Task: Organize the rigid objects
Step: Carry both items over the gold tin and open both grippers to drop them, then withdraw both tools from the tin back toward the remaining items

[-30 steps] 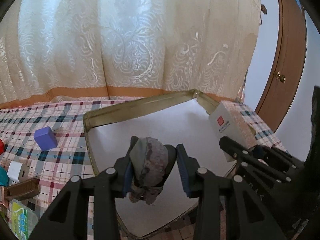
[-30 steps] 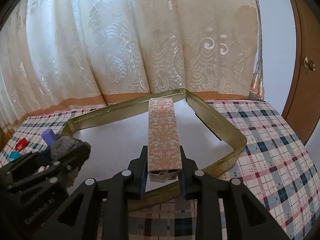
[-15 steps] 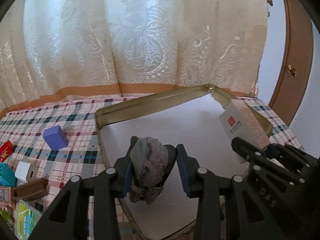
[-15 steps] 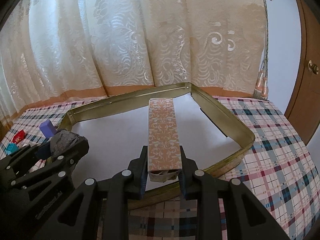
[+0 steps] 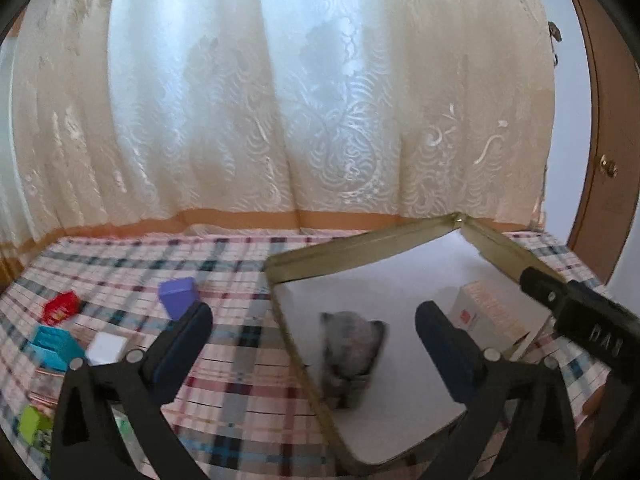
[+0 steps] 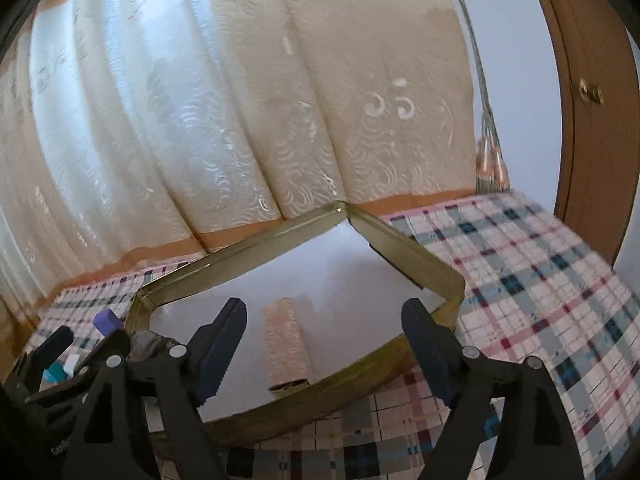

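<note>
A gold-rimmed tray (image 5: 340, 247) with a white floor lies on the plaid tablecloth. A grey mottled lump (image 5: 352, 346) lies blurred in the tray near its left rim. My left gripper (image 5: 316, 344) is open above it and empty. A long pink patterned box (image 6: 285, 346) lies in the tray (image 6: 416, 268) near its front rim; it also shows in the left wrist view (image 5: 494, 312). My right gripper (image 6: 324, 340) is open above the box and empty.
On the cloth left of the tray lie a purple block (image 5: 178, 296), a red packet (image 5: 60, 307), a teal box (image 5: 52, 346), a white box (image 5: 106, 347) and a green item (image 5: 34, 426). A cream curtain hangs behind. A brown door (image 6: 592, 92) stands at right.
Both grippers opened and rose. The left let go of the grey lump and the right let go of the pink box; both things now lie in the tray.
</note>
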`<action>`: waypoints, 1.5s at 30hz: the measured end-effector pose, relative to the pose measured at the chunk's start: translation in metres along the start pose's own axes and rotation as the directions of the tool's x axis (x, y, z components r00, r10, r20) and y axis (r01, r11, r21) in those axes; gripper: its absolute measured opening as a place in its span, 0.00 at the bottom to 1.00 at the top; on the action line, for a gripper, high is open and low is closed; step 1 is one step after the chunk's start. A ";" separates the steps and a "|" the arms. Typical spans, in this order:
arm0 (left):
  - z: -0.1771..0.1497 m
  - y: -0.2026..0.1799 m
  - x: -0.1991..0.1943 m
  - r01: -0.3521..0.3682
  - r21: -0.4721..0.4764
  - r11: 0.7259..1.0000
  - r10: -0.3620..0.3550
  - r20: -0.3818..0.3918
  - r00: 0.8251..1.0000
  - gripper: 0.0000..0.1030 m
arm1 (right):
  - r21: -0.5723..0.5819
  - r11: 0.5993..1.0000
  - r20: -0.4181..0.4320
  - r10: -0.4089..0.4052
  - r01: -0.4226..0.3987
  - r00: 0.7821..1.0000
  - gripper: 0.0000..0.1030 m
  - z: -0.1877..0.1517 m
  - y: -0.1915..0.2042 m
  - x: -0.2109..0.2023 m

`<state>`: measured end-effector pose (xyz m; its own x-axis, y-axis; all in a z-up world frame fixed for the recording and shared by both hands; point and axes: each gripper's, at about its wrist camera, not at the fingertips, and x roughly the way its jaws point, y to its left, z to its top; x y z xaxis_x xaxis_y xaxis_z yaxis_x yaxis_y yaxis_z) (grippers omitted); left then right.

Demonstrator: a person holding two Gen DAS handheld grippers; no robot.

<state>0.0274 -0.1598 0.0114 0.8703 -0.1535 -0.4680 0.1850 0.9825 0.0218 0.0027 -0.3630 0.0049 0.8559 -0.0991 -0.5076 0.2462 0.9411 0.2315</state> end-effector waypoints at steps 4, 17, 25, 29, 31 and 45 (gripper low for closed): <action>-0.004 0.009 -0.004 -0.022 0.002 1.000 0.022 0.001 1.000 1.00 | 0.033 0.999 -0.010 0.010 -0.010 1.000 0.79 -0.002 -0.004 0.001; -0.022 0.056 -0.018 -0.112 -0.027 0.993 0.113 0.023 0.993 1.00 | -0.023 0.998 0.124 -0.060 0.063 0.990 0.79 -0.011 0.013 -0.022; -0.029 0.078 -0.028 -0.099 -0.052 0.994 0.099 0.014 0.995 1.00 | 0.009 0.999 0.109 -0.052 0.051 0.993 0.79 -0.022 0.026 -0.029; -0.032 0.091 -0.033 -0.114 -0.053 0.992 0.115 0.012 0.993 1.00 | 0.010 0.998 0.083 -0.056 0.055 0.995 0.79 -0.029 0.033 -0.031; -0.034 0.097 -0.036 -0.124 -0.055 0.991 0.125 0.012 0.992 1.00 | 0.011 0.998 0.086 -0.058 0.057 0.995 0.79 -0.033 0.035 -0.035; -0.047 0.143 -0.052 -0.135 -0.067 0.989 0.134 -0.021 0.991 1.00 | -0.021 1.000 0.054 0.010 -0.009 0.998 0.79 -0.059 0.072 -0.056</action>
<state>-0.0124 -0.0063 -0.0028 0.8775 -0.0182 -0.4792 0.0348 0.9991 0.0257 -0.0545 -0.2705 0.0016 0.8816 -0.1071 -0.4598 0.2292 0.9485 0.2185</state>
